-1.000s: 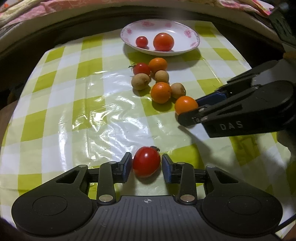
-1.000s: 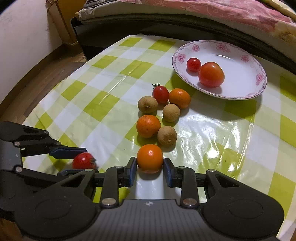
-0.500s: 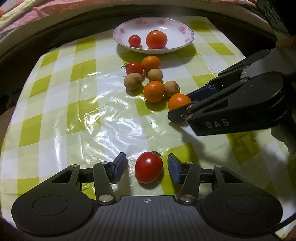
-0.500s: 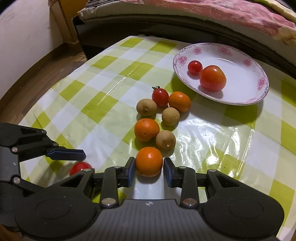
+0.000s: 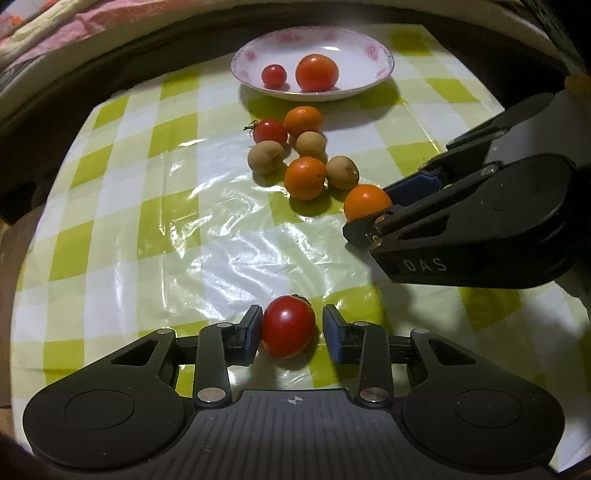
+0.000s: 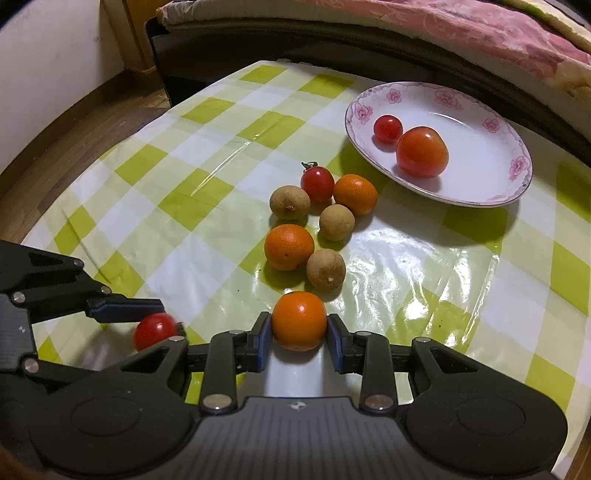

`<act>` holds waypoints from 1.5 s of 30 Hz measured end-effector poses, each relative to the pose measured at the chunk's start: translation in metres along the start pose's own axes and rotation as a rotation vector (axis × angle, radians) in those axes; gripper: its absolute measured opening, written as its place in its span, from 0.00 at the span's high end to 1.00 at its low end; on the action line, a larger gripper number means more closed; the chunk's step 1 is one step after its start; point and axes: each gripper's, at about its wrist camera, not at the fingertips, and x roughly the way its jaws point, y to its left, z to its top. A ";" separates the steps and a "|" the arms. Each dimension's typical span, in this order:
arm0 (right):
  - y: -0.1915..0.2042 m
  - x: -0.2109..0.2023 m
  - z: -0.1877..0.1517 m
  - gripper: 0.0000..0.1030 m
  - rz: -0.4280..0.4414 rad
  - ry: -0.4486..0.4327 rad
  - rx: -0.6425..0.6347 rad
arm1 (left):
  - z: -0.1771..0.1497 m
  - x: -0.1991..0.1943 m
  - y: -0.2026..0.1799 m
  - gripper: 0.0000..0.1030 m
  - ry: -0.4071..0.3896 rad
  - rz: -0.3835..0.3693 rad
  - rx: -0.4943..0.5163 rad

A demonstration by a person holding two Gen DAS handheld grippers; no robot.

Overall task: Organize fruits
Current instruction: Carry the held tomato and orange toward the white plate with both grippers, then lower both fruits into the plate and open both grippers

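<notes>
My left gripper [image 5: 290,332] is open around a red tomato [image 5: 288,326] lying on the checked tablecloth; the left pad touches it, and a small gap shows at the right pad. My right gripper [image 6: 299,339] is shut on an orange [image 6: 299,320], both pads touching it, low over the cloth. The orange [image 5: 366,202] and right gripper show in the left wrist view. A white flowered plate [image 6: 491,181] holds a small tomato [image 6: 387,128] and a large tomato [image 6: 422,151]. Between plate and grippers lie two oranges, three brown longans and a cherry tomato [image 6: 317,183].
The loose cluster of fruit [image 5: 304,177] sits mid-table in front of the plate [image 5: 369,55]. The table edge drops to a wooden floor [image 6: 74,122] on the left. A dark bed frame with pink bedding [image 6: 443,26] runs behind the table.
My left gripper's jaws opened wide half a second ago and have now narrowed around the tomato. My right gripper stays shut on the orange, nearly still.
</notes>
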 end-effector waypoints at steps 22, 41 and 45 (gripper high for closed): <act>-0.033 -0.031 0.010 0.65 -0.026 -0.088 0.120 | 0.051 -0.010 0.013 0.65 -0.091 -0.075 -0.115; -0.096 -0.036 0.052 0.65 -0.096 -0.176 0.233 | 0.144 0.016 0.002 0.65 -0.199 -0.060 -0.091; -0.111 -0.028 0.062 0.65 -0.115 -0.175 0.240 | 0.155 0.029 0.002 0.65 -0.195 -0.054 -0.083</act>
